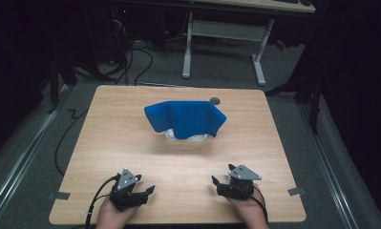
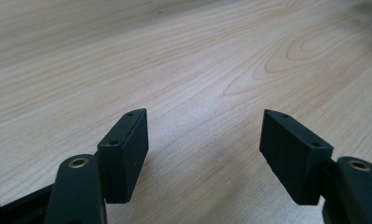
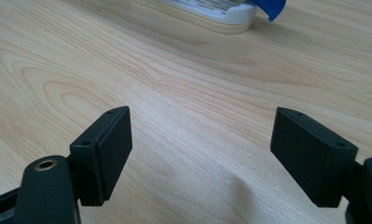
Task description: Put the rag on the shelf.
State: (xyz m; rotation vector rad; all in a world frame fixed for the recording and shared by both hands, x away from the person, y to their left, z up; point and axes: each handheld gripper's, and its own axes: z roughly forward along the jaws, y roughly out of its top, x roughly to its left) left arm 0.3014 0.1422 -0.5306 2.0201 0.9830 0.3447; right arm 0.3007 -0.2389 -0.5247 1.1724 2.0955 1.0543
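High view shows a blue cloth (image 1: 185, 117) draped over a white basket (image 1: 187, 137) near the middle of the wooden table (image 1: 131, 143), with the left gripper (image 1: 139, 192) and the right gripper (image 1: 221, 183) both resting at the table's near edge, well apart from the cloth, one to either side of it. In the left gripper view the two black jaws stand wide apart with only bare wood between them, holding nothing. In the right gripper view the jaws are likewise spread wide and empty, and beyond them lies the basket's (image 3: 211, 10) slotted white rim with a corner of the cloth (image 3: 270, 7) hanging over it
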